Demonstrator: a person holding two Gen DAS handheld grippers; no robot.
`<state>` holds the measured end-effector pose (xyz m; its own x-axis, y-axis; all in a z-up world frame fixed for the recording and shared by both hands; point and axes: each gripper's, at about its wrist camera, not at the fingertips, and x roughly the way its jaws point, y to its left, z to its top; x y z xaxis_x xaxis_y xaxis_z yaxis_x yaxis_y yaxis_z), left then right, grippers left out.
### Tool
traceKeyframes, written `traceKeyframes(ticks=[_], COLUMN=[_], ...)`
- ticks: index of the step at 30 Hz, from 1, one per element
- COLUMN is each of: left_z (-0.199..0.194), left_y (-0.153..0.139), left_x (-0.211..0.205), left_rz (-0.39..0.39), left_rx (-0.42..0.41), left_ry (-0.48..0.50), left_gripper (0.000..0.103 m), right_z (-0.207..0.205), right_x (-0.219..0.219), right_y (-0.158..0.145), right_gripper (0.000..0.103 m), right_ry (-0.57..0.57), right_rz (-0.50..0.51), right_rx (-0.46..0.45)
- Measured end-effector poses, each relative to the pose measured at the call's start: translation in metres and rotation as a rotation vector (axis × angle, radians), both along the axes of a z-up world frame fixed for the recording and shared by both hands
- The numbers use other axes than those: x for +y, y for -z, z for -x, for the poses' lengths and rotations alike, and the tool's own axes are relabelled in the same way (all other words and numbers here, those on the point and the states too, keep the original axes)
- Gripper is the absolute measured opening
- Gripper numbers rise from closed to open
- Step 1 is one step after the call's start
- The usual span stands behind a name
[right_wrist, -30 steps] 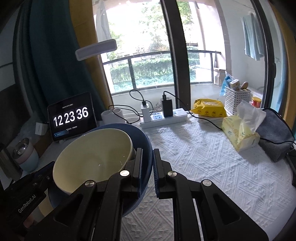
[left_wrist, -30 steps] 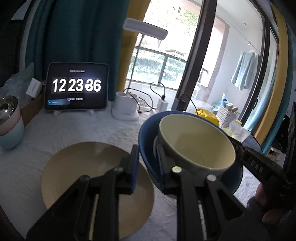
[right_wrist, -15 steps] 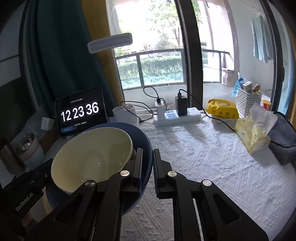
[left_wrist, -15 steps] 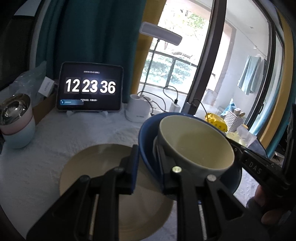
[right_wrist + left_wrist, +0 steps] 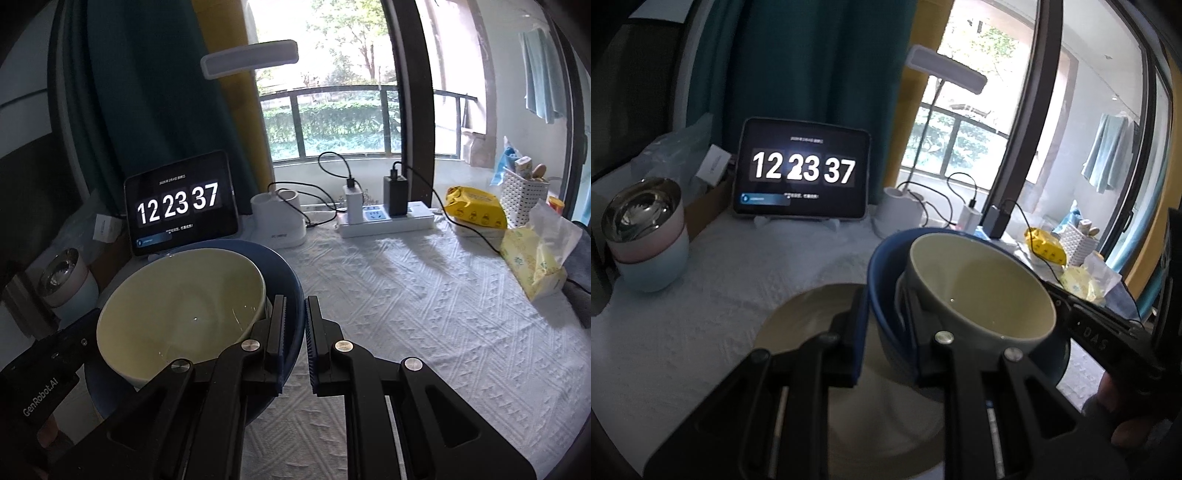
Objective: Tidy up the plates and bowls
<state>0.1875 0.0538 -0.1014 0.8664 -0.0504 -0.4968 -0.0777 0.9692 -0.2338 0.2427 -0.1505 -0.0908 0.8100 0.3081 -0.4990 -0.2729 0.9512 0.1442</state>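
Above the white textured tablecloth (image 5: 424, 314), the left gripper (image 5: 882, 332) and right gripper (image 5: 294, 332) are each pinching opposite rim sections of a deep blue ceramic bowl (image 5: 284, 273), which is carrying a nested cream ceramic bowl (image 5: 184, 299); both are hanging over a flat tan round plate (image 5: 805, 314) beside the stacked pastel cups (image 5: 646, 240)

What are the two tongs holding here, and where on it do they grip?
Both hold the blue bowl, which has the cream bowl nested inside. The left tongs and right tongs each clamp its rim, on opposite sides.
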Motion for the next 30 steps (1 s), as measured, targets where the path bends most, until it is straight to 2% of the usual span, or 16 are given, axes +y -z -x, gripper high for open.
traceKeyframes(ticks=[30], left_z=[0.020], left_y=[0.007], left_x=[0.043], left_rz=[-0.020], left_rx=[0.035], left_ry=[-0.120], left_gripper=[0.018], right_z=[0.005], right_x=[0.053], right_y=[0.015], right_gripper=[0.013], right_ry=[-0.112], right_rz=[0.014], right_rx=[0.059])
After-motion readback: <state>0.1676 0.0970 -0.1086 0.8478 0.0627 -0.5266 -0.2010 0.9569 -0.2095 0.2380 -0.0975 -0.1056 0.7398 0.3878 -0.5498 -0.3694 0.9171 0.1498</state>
